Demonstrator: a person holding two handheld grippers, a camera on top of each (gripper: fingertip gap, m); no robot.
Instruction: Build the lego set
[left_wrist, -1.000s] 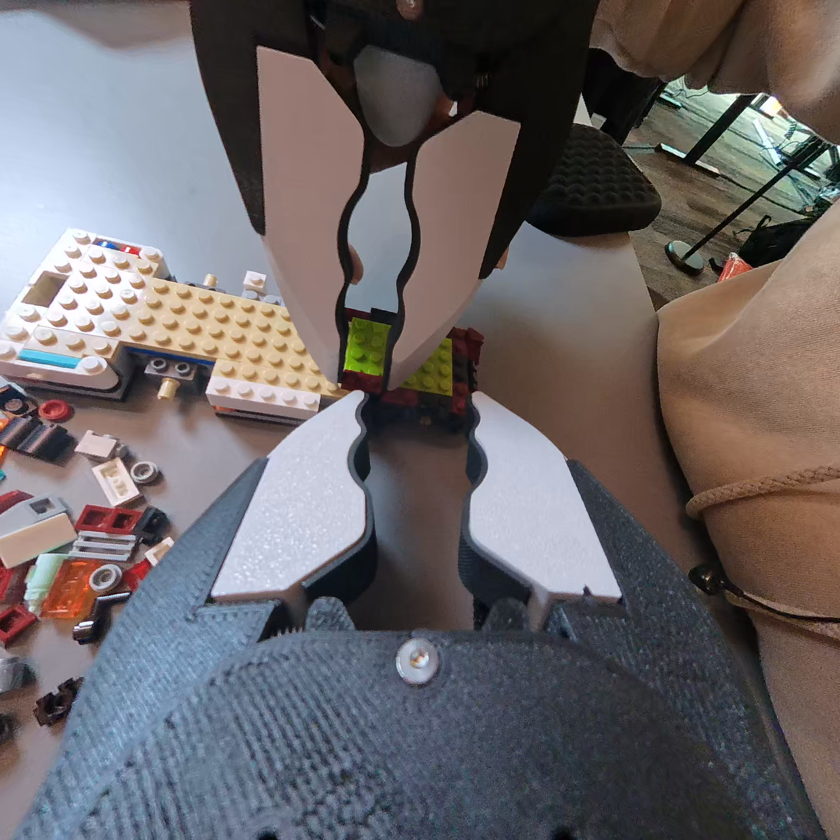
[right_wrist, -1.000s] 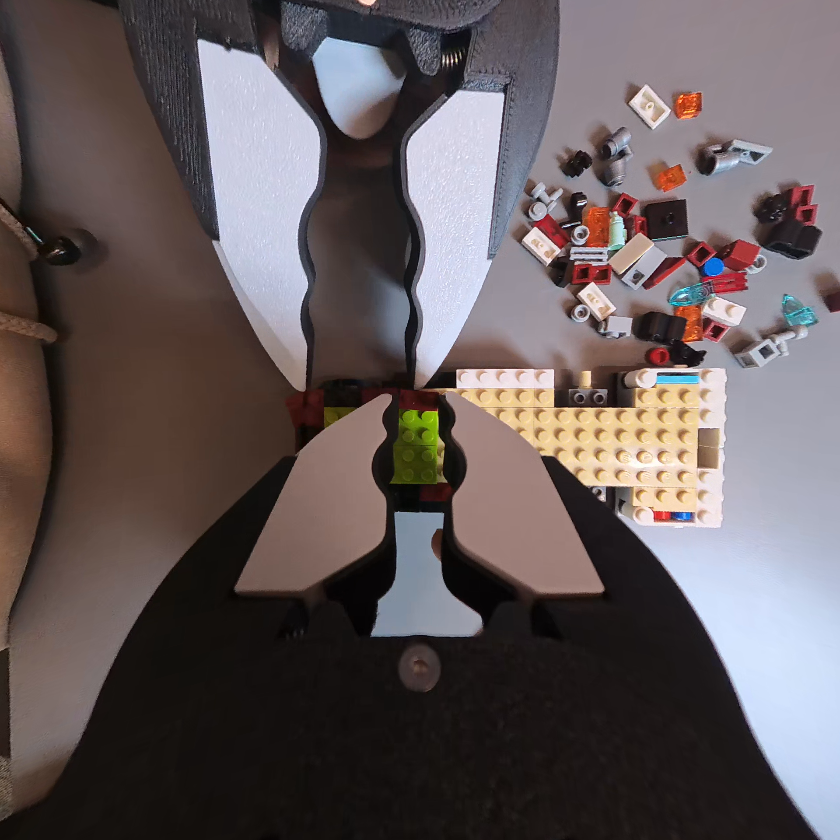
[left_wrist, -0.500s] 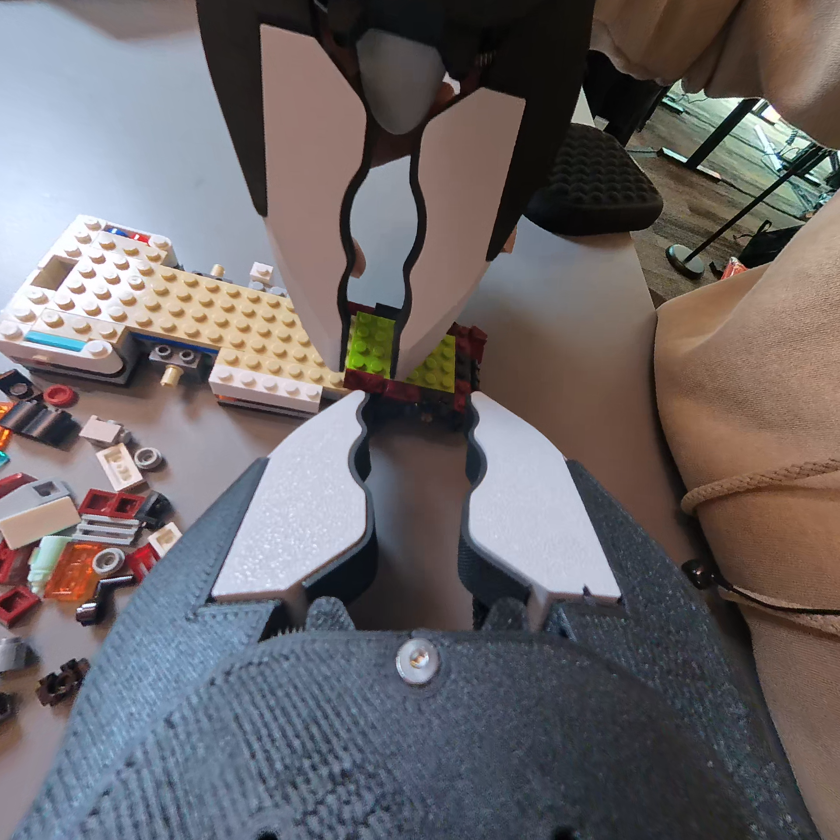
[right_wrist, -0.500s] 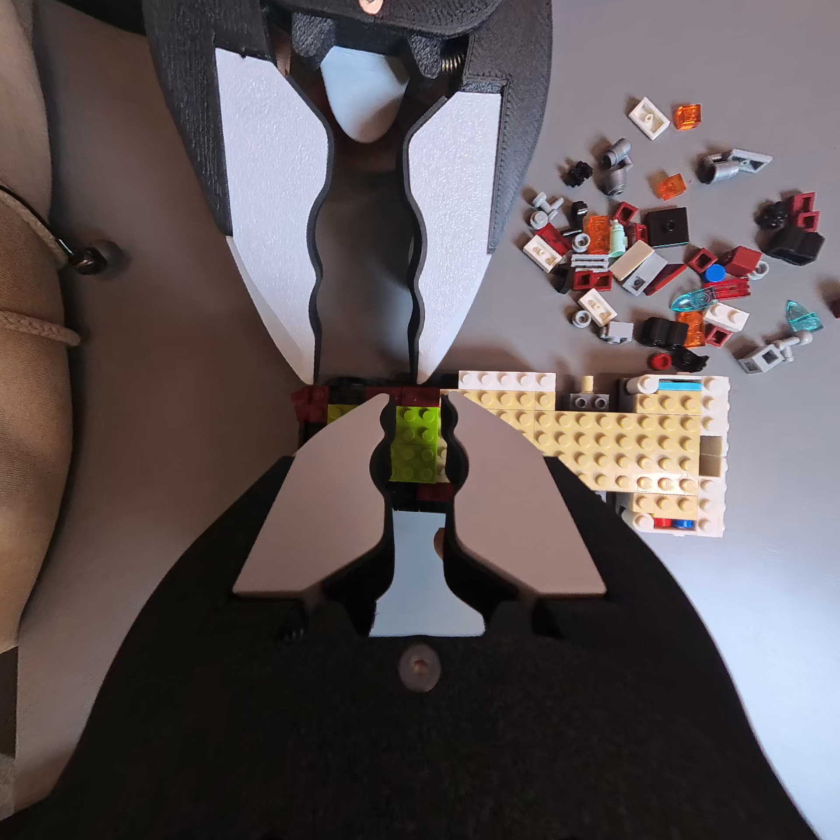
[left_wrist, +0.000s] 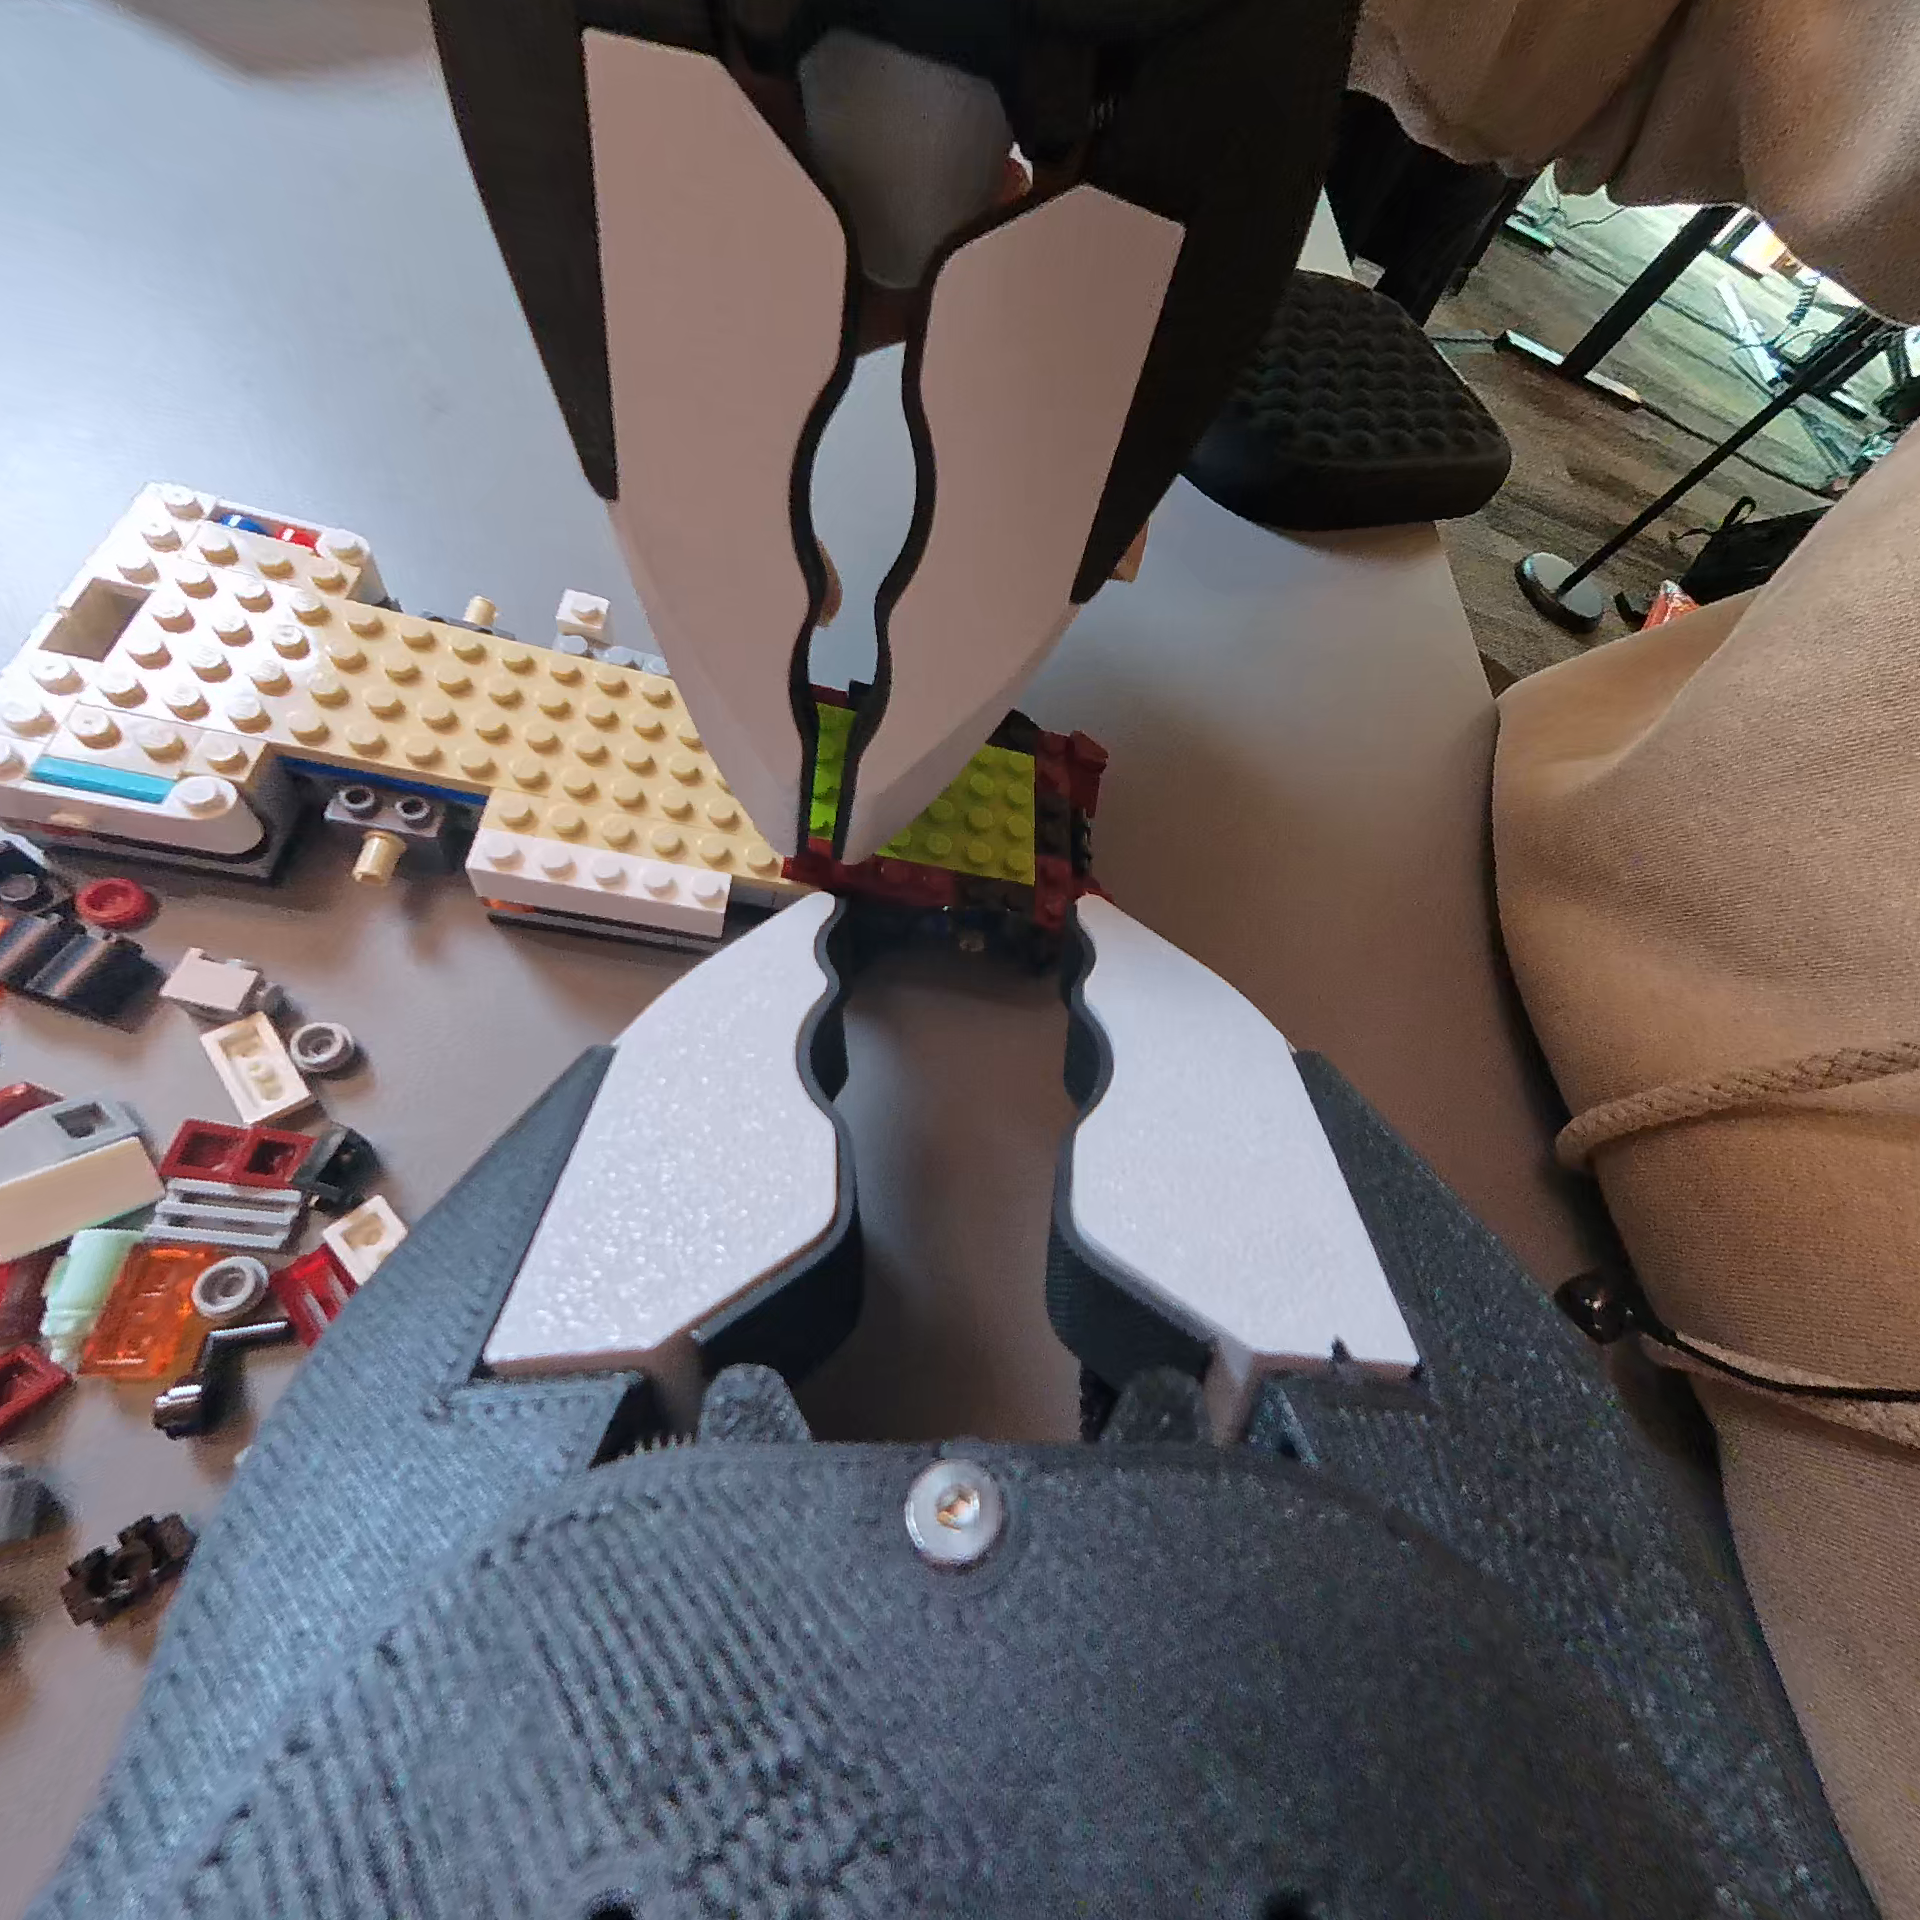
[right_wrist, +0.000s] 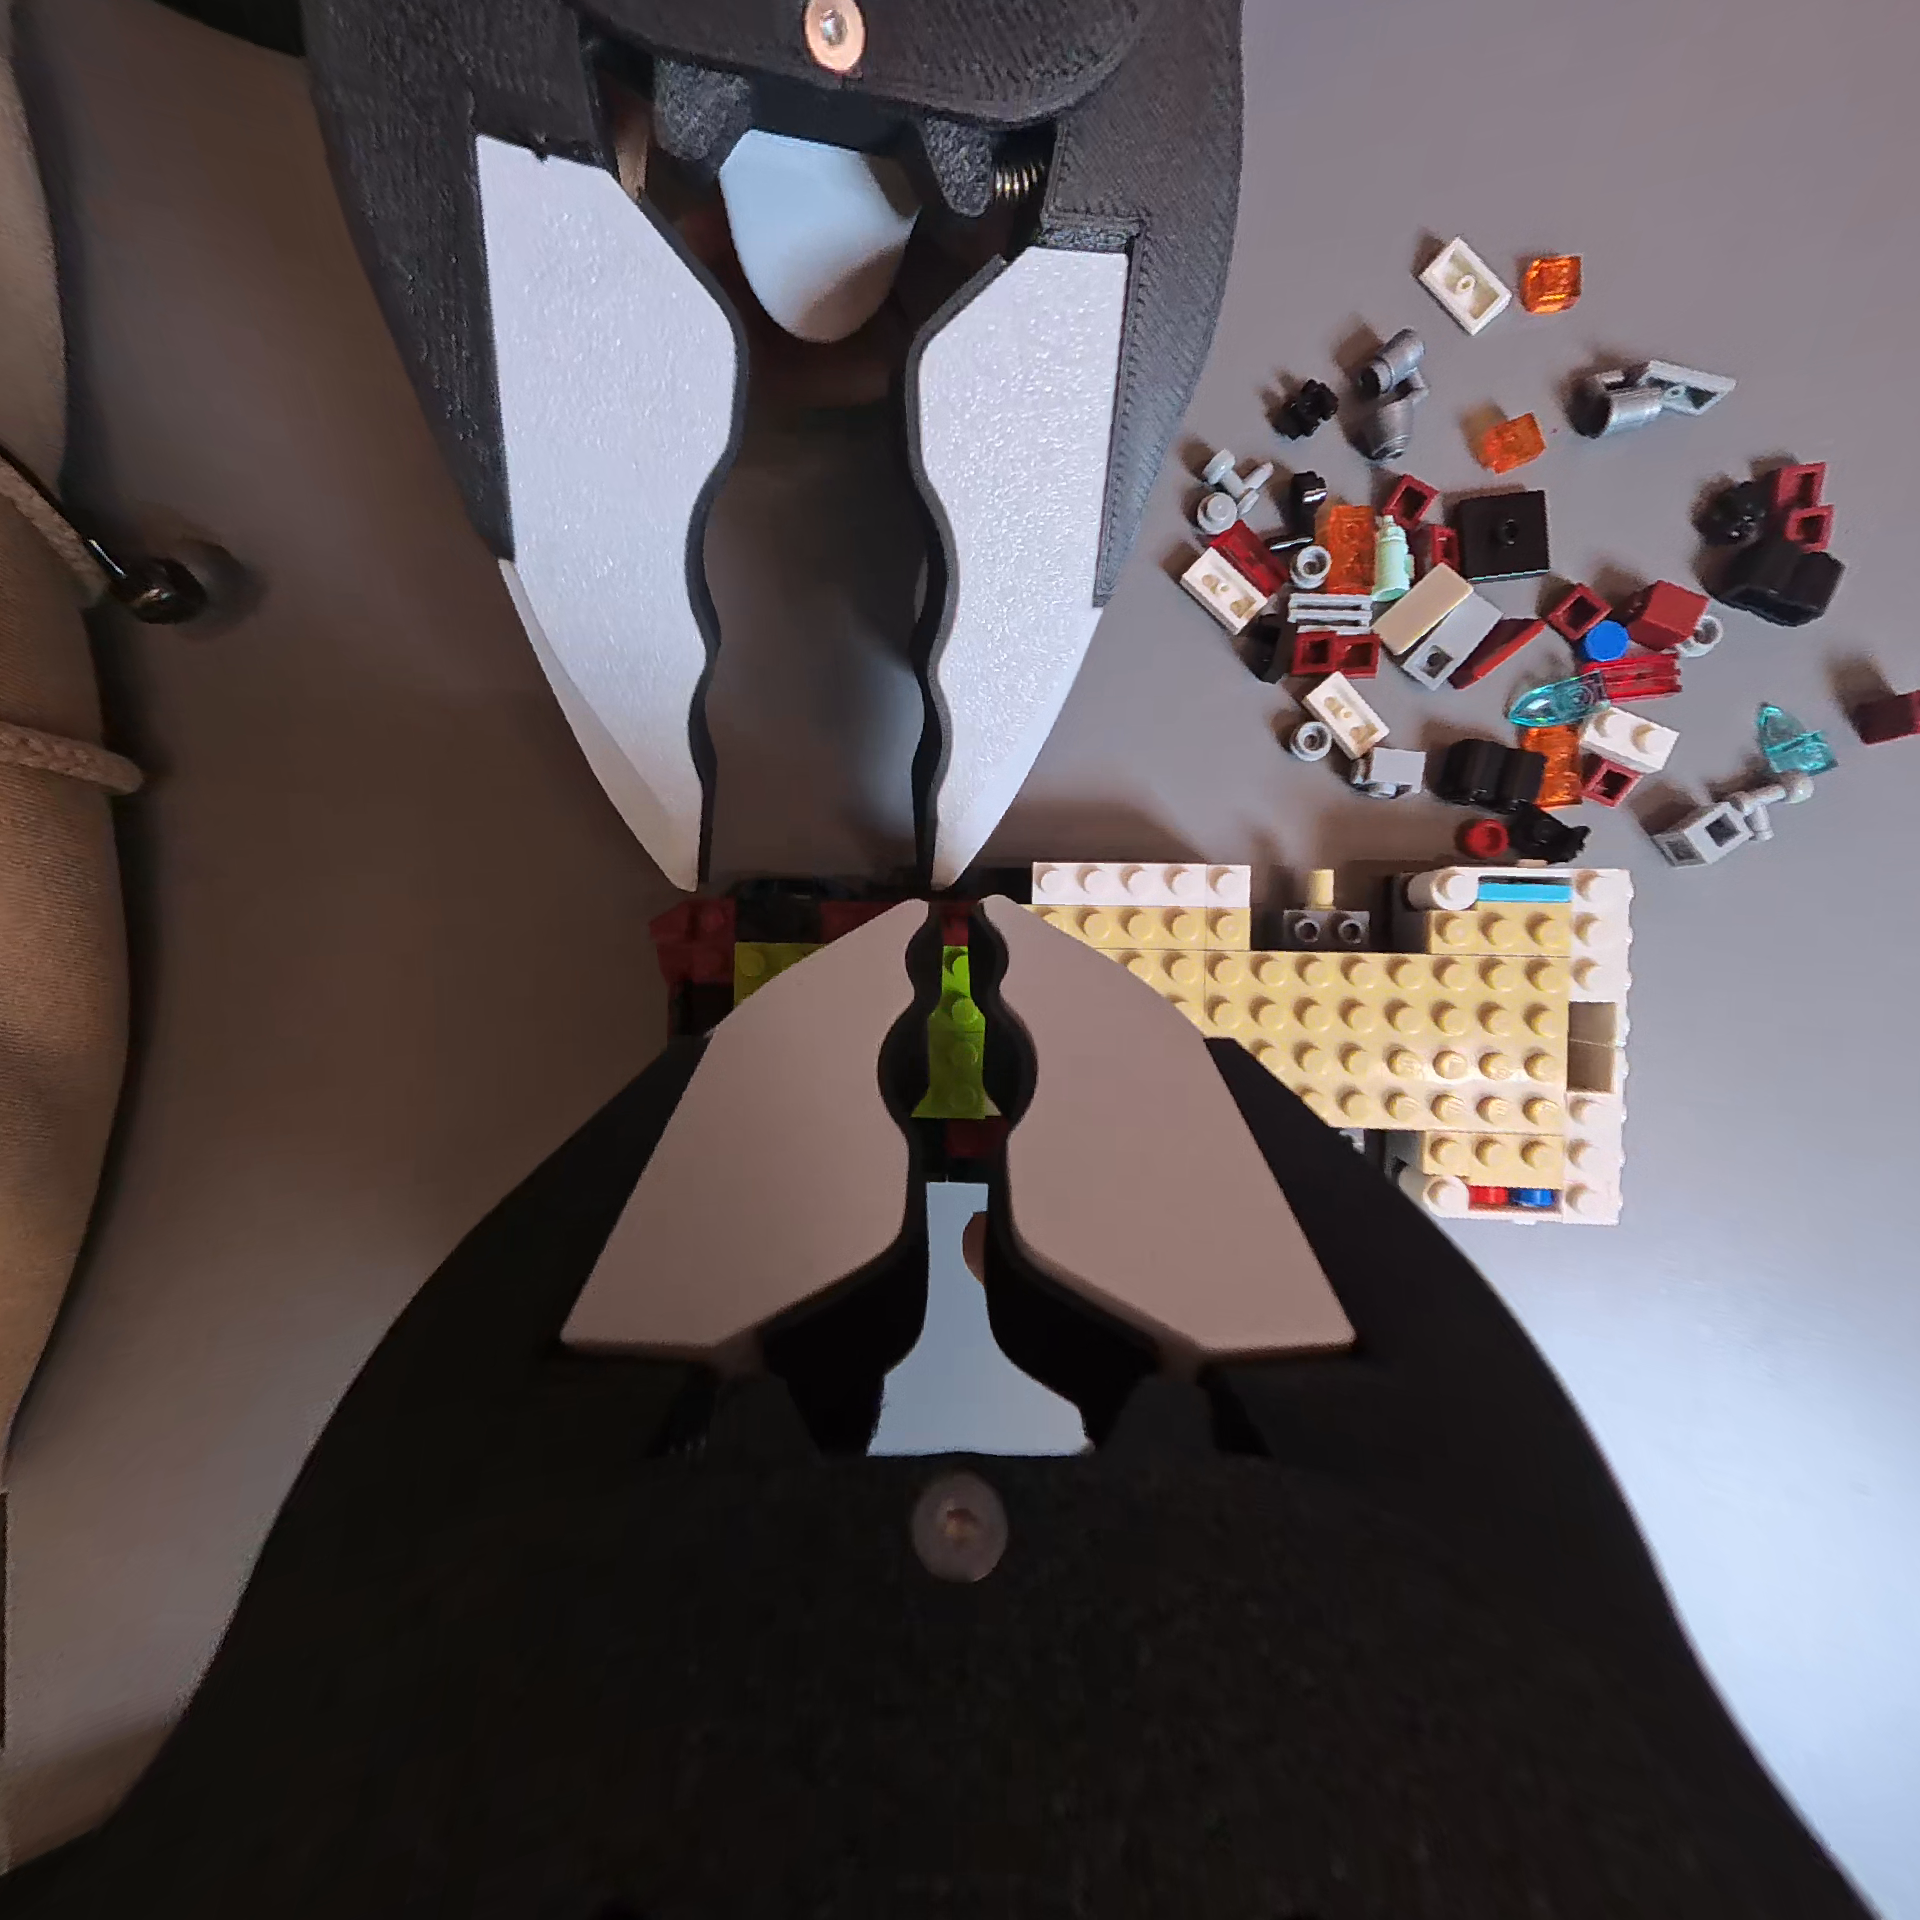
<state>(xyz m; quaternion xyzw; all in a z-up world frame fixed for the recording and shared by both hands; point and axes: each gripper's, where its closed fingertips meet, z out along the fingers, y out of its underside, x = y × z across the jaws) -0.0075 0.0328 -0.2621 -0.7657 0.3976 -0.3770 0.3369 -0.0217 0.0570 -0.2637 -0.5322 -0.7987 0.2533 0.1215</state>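
Note:
A small block of dark red and black bricks topped with lime green plates (left_wrist: 966, 810) sits at the end of a long tan and white studded plate (left_wrist: 468, 707). My left gripper (left_wrist: 951, 909) has its two fingertips clamped on the sides of the block's dark lower part. It enters the right wrist view from above (right_wrist: 810, 883). My right gripper (right_wrist: 954, 906) hovers right over the lime plate (right_wrist: 769, 961) with its fingers drawn almost together, only a thin slit between the tips. It comes down from the top in the left wrist view (left_wrist: 828, 854).
A heap of small loose pieces, red, black, grey, white and orange, lies beside the tan plate (right_wrist: 1507, 582) and also shows in the left wrist view (left_wrist: 187, 1195). A person's beige clothing (left_wrist: 1714, 831) is close by the block. A black chair (left_wrist: 1351, 416) stands past the table's edge. The grippers are tip to tip, or close to it.
My right gripper's fingers closed from a finger-wide gap to nearly touching above the lime plate. My left gripper and the block stayed where they were.

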